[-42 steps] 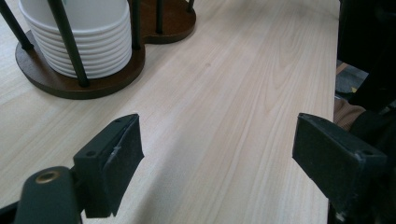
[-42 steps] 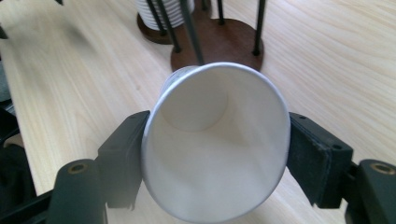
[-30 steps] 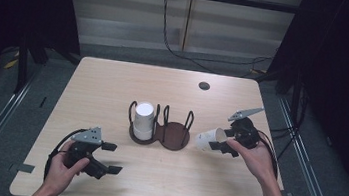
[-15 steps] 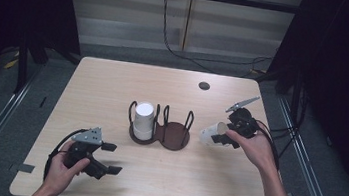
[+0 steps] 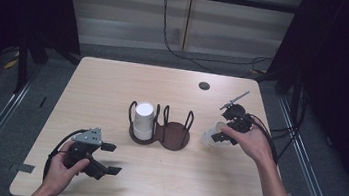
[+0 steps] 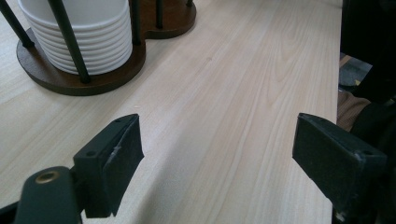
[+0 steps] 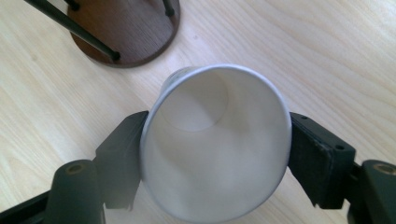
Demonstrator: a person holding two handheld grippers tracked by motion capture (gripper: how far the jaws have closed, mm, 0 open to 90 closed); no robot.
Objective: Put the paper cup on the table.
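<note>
White paper cup (image 7: 212,144) clamped in right gripper (image 5: 225,130), one black jaw on each side of the wall near the rim, mouth facing the gripper camera and base pointing away, so tipped over rather than upright. Rim squeezed slightly oval, suggesting a firm but light hold, enough to carry without crushing. In the high view, same cup (image 5: 210,134) sits right of centre, off the table surface, just to the right of the wooden cup holder (image 5: 173,137). Holder is a two-bay brown base with black upright rods; right bay bare, left bay carrying a stack of white cups (image 5: 143,120). Seen from the left gripper view, that stack (image 6: 81,32) shows many nested rims caged by the rods at upper left of frame, which explains the rods: keeps the stack from toppling. Likely plan: bring the held cup over a bay and drop it between the rods, so tilt would need correcting first. Left gripper (image 5: 104,159) at lower left of the high view, jaws well apart with nothing between, hovering low over the light wood table (image 5: 113,85), apparently parked. Small dark round disc (image 5: 204,85) on the far right part of the table, well apart from everything.
</note>
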